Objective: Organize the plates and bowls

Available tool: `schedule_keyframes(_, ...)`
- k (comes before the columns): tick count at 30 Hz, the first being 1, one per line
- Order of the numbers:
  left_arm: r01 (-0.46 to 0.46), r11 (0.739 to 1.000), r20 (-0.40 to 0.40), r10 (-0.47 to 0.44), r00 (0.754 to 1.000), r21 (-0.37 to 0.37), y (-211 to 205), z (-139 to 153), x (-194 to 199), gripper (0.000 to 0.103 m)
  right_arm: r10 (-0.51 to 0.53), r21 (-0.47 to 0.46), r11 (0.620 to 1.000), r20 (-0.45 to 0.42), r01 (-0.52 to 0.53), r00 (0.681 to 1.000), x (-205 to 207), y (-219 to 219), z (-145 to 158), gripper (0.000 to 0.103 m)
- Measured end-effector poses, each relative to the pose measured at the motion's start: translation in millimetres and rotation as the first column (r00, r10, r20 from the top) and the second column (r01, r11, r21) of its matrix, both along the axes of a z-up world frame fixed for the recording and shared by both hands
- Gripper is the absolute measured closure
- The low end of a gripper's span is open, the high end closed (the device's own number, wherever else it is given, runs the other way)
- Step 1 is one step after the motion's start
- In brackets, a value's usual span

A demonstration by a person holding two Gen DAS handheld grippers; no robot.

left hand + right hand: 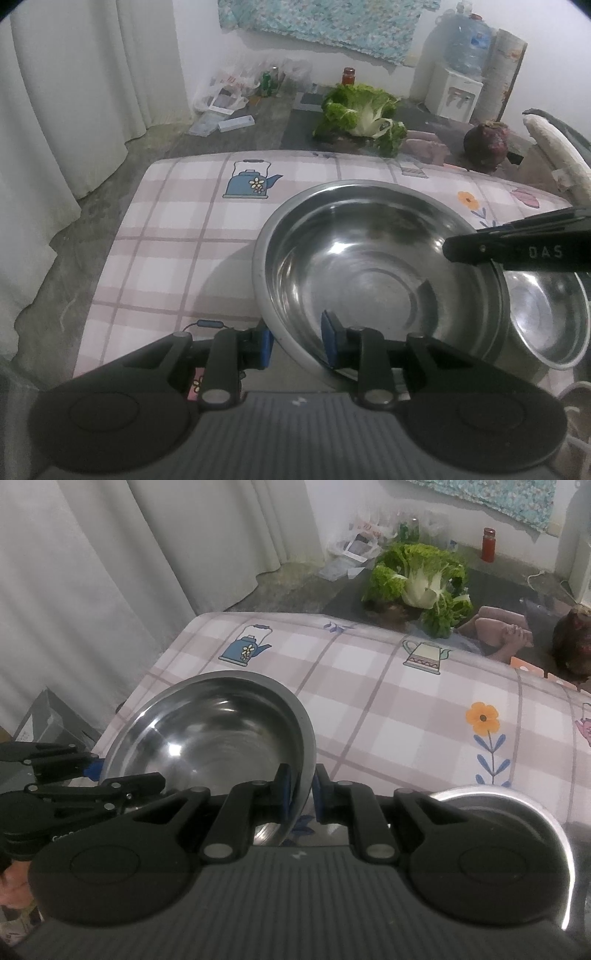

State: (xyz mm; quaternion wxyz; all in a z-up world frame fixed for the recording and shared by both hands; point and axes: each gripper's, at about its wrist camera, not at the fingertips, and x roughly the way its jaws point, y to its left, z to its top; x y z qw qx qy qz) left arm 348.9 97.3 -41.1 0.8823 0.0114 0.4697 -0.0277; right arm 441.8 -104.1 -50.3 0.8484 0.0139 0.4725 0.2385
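Observation:
A large steel bowl (369, 266) sits tilted above the checked cloth (177, 229). My left gripper (297, 341) has its blue pads on either side of the bowl's near rim, one inside and one outside. My right gripper (301, 794) is closed on the bowl's (214, 731) opposite rim; it shows in the left wrist view (517, 247) at the right. A smaller steel bowl (550, 314) lies to the right, partly under the large one; its rim (517, 797) shows under my right gripper.
Beyond the cloth's far edge lie a head of lettuce (362, 114), a dark beetroot (485, 144) and a white radish (557, 155). Curtains (74, 92) hang at the left. A water dispenser (458, 74) and bags stand by the wall.

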Motion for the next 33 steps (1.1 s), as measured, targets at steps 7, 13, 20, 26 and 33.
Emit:
schedule_keyframes(7, 0.018, 1.0, 0.009, -0.018, 1.0, 0.006, -8.8, 9.5, -6.2, 0.075, -0.008, 0.001, 1.0, 0.009, 0.008, 1.0, -9.4, -7.9, 9.7, 0.091)
schedule_keyframes(13, 0.038, 0.999, 0.017, -0.038, 0.999, 0.005, -20.8, 17.6, -11.5, 0.074, -0.024, 0.003, 1.0, 0.017, 0.024, 1.0, -18.6, -21.0, 19.2, 0.091)
schedule_keyframes(20, 0.065, 0.998, 0.029, -0.065, 0.997, 0.01, -40.0, 27.9, -19.2, 0.074, -0.048, 0.009, 0.999, 0.027, 0.048, 0.998, -34.2, -40.7, 29.5, 0.091)
schedule_keyframes(26, 0.093, 0.996, 0.032, -0.093, 0.995, 0.016, -60.9, 32.4, -24.8, 0.074, -0.071, 0.017, 0.997, 0.036, 0.071, 0.997, -45.9, -61.7, 35.9, 0.091)
schedule_keyframes(33, 0.136, 0.991, 0.035, -0.137, 0.99, 0.015, -90.6, 34.5, -27.9, 0.074, -0.113, 0.022, 0.993, 0.036, 0.113, 0.993, -60.8, -92.7, 39.3, 0.091)
